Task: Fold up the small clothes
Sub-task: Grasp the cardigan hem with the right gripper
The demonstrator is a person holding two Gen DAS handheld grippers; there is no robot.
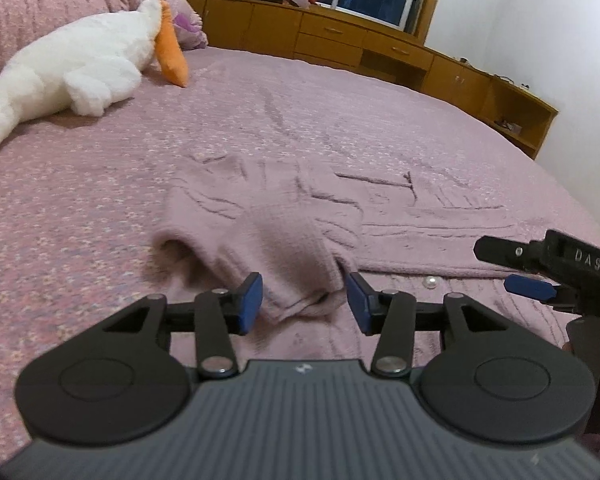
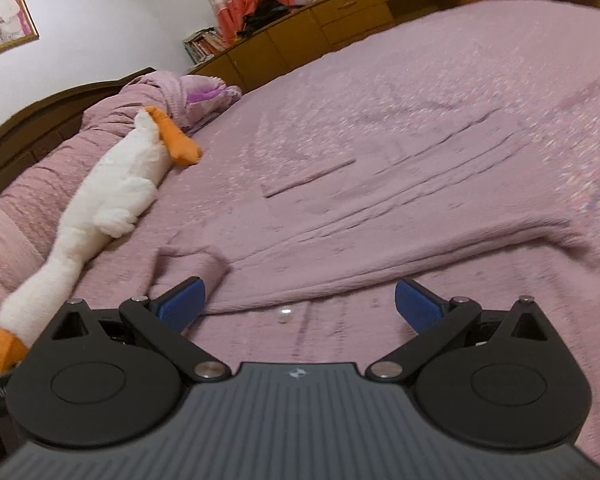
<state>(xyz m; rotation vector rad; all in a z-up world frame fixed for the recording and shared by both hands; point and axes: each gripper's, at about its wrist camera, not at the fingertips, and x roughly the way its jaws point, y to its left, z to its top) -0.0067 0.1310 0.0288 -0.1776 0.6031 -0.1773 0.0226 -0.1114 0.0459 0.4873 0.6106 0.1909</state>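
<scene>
A small mauve knitted cardigan [image 1: 300, 216] with a pearl button [image 1: 431, 281] lies on the pink bed; its folded sleeve end [image 1: 296, 280] bulges up between my left gripper's blue pads. My left gripper [image 1: 305, 300] is open, its pads on either side of that sleeve end and apart from it. In the right wrist view the cardigan [image 2: 380, 216] spreads ahead, with the button [image 2: 285, 314] near its front edge. My right gripper [image 2: 300, 306] is wide open and empty just over that edge. It also shows at the right of the left wrist view [image 1: 532, 276].
A white plush goose [image 1: 72, 76] with an orange beak lies on the bed at the left; it also shows in the right wrist view [image 2: 112, 208]. A bunched pink quilt [image 2: 52, 168] sits behind it. Wooden cabinets [image 1: 360, 44] run along the bed's far side.
</scene>
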